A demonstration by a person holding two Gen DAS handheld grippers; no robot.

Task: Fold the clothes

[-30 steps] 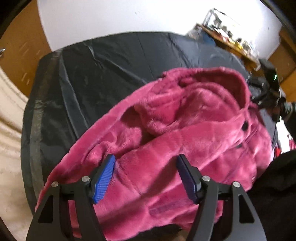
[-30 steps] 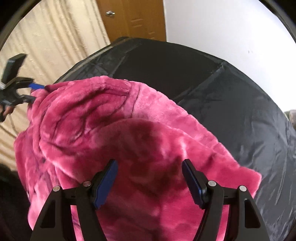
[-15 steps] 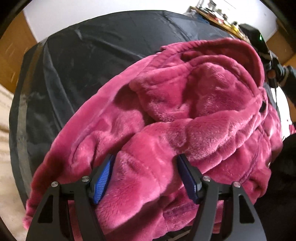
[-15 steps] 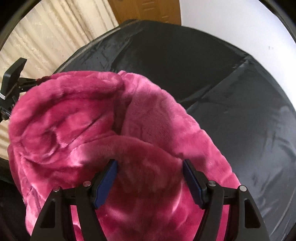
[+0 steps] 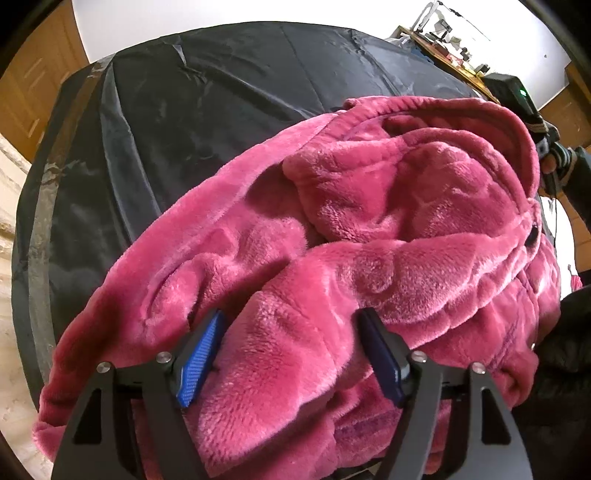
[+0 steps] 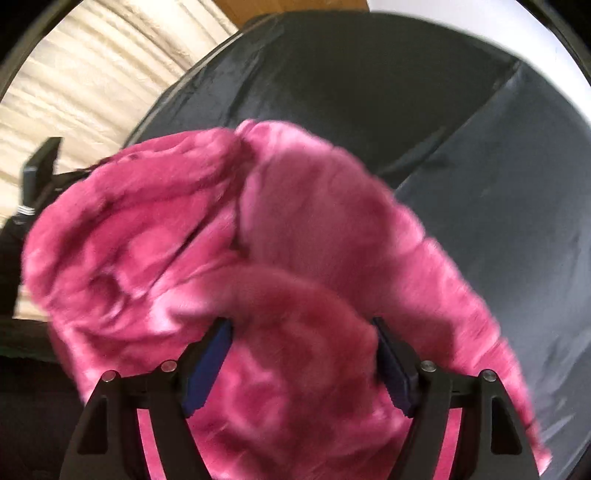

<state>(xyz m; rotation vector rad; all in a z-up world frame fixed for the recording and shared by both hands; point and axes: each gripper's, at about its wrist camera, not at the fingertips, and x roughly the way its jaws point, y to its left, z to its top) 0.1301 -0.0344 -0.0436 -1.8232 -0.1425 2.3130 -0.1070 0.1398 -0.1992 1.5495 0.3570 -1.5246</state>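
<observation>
A fluffy magenta fleece jacket (image 5: 369,236) lies bunched on the black table cover (image 5: 192,122). My left gripper (image 5: 291,350) is open, its blue pads on either side of a thick fold of the jacket at its near edge. My right gripper (image 6: 301,354) is open too, straddling another fold of the jacket (image 6: 229,258); that view is blurred by motion. The right gripper's body shows at the far right of the left wrist view (image 5: 517,99). The left gripper's body shows at the left edge of the right wrist view (image 6: 37,173).
The black cover (image 6: 461,122) stretches beyond the jacket to a white wall (image 5: 221,14). A wooden door (image 5: 26,92) and a cream curtain (image 6: 92,74) stand to the side. A cluttered shelf (image 5: 443,40) is at the back right.
Both grippers have moved forward into the jacket, so folds now sit between the open jaws. The right wrist view has tilted down and is blurred.
</observation>
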